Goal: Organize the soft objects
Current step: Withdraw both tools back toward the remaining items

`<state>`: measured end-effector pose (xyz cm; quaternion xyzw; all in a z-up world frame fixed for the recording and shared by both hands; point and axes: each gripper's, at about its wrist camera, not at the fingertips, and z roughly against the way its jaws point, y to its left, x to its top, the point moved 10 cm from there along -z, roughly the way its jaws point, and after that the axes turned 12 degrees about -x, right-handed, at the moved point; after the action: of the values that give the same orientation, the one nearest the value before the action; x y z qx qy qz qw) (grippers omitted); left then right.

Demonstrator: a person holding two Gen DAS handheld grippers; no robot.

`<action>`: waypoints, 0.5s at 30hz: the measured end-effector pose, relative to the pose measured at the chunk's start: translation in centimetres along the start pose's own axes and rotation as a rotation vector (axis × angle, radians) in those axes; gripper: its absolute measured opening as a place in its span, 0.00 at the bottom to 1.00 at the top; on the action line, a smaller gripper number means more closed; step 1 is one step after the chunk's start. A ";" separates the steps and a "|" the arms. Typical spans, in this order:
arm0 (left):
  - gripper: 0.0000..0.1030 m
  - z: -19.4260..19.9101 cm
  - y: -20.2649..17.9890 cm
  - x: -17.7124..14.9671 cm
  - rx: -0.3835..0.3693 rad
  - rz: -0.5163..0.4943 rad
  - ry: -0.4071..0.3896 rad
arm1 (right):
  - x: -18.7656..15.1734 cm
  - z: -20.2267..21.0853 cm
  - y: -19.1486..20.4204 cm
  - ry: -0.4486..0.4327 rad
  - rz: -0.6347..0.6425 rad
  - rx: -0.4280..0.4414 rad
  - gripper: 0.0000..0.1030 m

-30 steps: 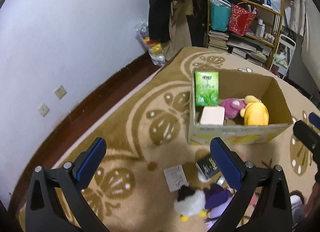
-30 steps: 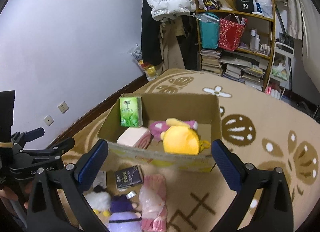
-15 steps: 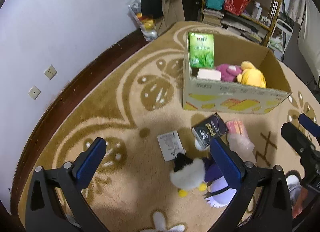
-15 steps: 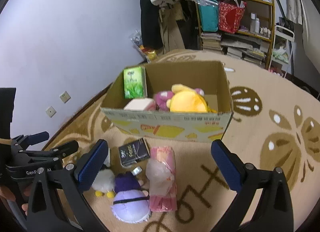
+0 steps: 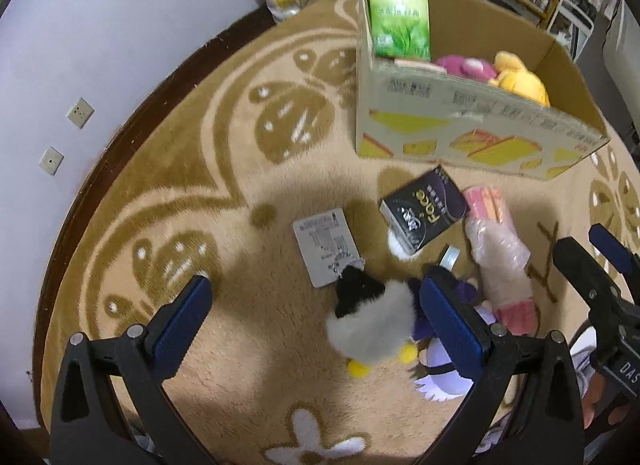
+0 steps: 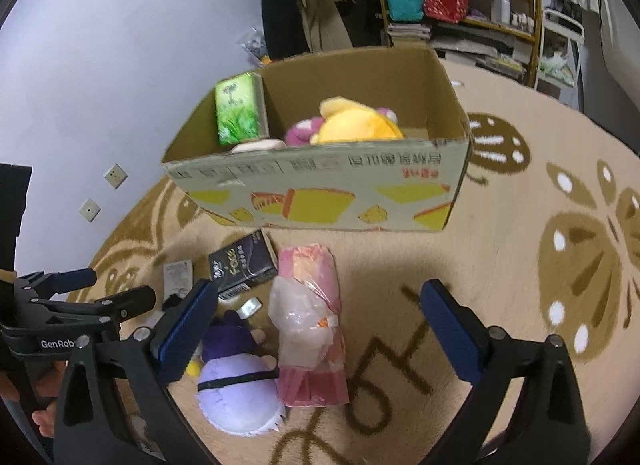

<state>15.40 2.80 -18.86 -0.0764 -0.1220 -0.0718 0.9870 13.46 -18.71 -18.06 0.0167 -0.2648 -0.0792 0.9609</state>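
Both grippers have dropped closer to the beige patterned carpet (image 5: 248,169) than a second ago, so the open cardboard box (image 6: 320,189) now rises past them, a yellow plush toy (image 6: 356,125) and green packet (image 6: 236,109) inside. The left gripper (image 5: 316,315) and right gripper (image 6: 316,317) are both spread wide and empty. A white-and-black fluffy plush (image 5: 372,325), purple plush (image 6: 240,381) and pink wrapped bundle (image 6: 308,317) crowd together just before the box, with bare carpet to the right.

Both tongs are matte black frames with triangular cut-outs, silver screw heads along the arms and ribbed blue pads on the fingers. The left tongs (image 5: 310,319) carry white lettering reading "GenRob"; the right tongs (image 6: 316,319) show white letters "DAS" on their body.
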 end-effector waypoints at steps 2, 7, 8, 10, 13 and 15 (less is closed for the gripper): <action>1.00 -0.6 -0.2 -0.2 -0.009 -0.006 0.022 | -0.4 -0.6 -0.1 0.015 -0.003 0.001 0.97; 1.00 -2.3 -0.3 -0.7 0.012 -0.013 0.069 | -1.3 -2.0 0.3 0.059 -0.004 0.011 0.90; 1.00 -2.7 -0.4 -0.8 0.014 -0.015 0.078 | -1.5 -2.3 0.4 0.074 -0.007 0.017 0.87; 1.00 -3.0 -0.3 -0.9 0.025 -0.020 0.089 | -1.9 -2.8 0.5 0.094 -0.008 0.019 0.85; 1.00 -3.5 -0.4 -1.0 0.031 -0.026 0.105 | -2.3 -3.3 0.8 0.107 -0.011 0.028 0.85; 1.00 -4.0 -0.3 -1.1 0.037 -0.029 0.117 | -2.4 -3.7 0.9 0.115 -0.011 0.031 0.85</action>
<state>15.19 1.99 -22.96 -0.0518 -0.0666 -0.0882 0.9925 13.39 -17.44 -22.38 0.0375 -0.2102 -0.0791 0.9737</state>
